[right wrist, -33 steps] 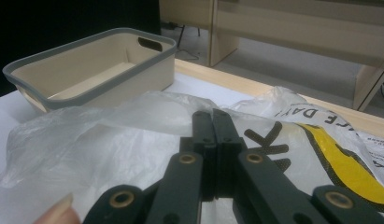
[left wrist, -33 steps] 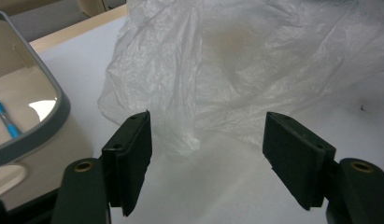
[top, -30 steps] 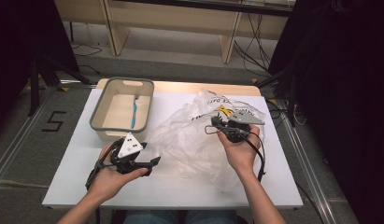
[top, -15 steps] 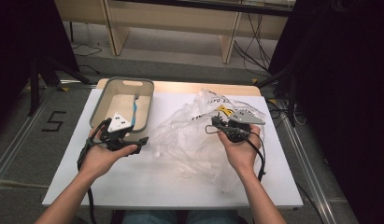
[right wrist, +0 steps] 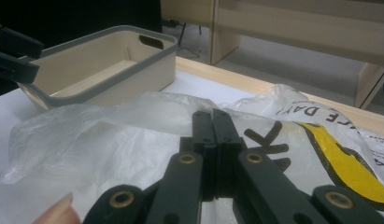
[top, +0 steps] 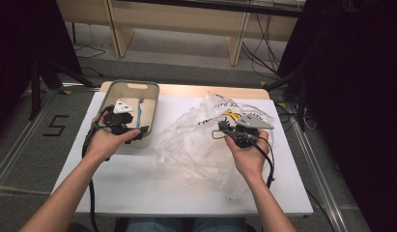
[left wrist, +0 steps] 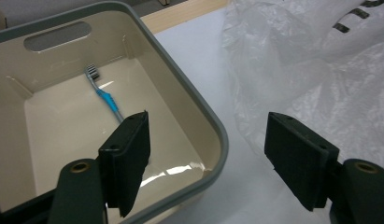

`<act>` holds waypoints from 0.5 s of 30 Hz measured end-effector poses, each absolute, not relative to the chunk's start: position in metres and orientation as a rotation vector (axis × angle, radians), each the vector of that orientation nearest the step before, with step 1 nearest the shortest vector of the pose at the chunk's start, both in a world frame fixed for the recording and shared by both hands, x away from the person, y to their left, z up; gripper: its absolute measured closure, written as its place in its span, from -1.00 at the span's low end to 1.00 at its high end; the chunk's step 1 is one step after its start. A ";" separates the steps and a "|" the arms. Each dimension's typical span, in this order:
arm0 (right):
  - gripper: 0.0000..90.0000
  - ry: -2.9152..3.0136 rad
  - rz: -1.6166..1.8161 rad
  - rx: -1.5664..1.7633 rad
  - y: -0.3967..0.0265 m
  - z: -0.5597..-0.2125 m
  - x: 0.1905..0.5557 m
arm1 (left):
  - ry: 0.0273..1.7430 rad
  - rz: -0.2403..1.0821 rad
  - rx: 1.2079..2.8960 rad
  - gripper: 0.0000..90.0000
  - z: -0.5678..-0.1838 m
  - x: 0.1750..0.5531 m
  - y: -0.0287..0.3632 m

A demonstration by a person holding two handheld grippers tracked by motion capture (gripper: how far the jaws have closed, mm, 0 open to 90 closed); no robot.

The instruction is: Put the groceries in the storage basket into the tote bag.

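Observation:
A beige bin with a grey rim (top: 155, 101) stands at the table's far left, and a blue toothbrush (top: 139, 113) lies inside it. My left gripper (top: 138, 128) hovers over the bin's near right corner. In the left gripper view it (left wrist: 206, 121) is open, one jaw over the bin (left wrist: 180, 77) and the other over the table, with nothing held. The toothbrush (left wrist: 104, 95) lies beyond the jaws. A crumpled clear plastic bag (top: 196, 145) covers the middle right. My right gripper (top: 220, 128) rests on it, shut (right wrist: 212, 116). I cannot tell whether any film is pinched.
The bag (right wrist: 110, 140) carries yellow and black print (right wrist: 339, 158). A wooden strip (top: 186, 91) runs along the table's far edge. White tabletop (top: 138, 179) shows near the front. Black cables trail from both grippers, and wooden furniture legs and floor cables lie beyond.
My left hand has carried its gripper from the table's front left up and away to the bin's near corner. The right hand and the bag have kept still.

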State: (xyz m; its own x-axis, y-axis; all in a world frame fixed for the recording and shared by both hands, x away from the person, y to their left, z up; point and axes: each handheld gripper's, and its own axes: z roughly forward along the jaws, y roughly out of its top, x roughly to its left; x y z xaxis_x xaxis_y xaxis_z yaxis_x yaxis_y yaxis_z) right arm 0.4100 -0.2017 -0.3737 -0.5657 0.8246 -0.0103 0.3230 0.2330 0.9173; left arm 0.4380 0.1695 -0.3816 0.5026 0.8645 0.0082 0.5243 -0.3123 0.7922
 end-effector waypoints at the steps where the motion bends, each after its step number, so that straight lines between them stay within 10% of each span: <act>1: 1.00 2.010 1.310 1.048 -0.201 -0.374 0.410 | 1.151 0.573 1.984 -0.30 -0.382 0.441 0.170; 15: 1.00 2.018 1.306 1.042 -0.200 -0.375 0.409 | 1.292 0.613 2.011 -0.28 -0.394 0.489 0.178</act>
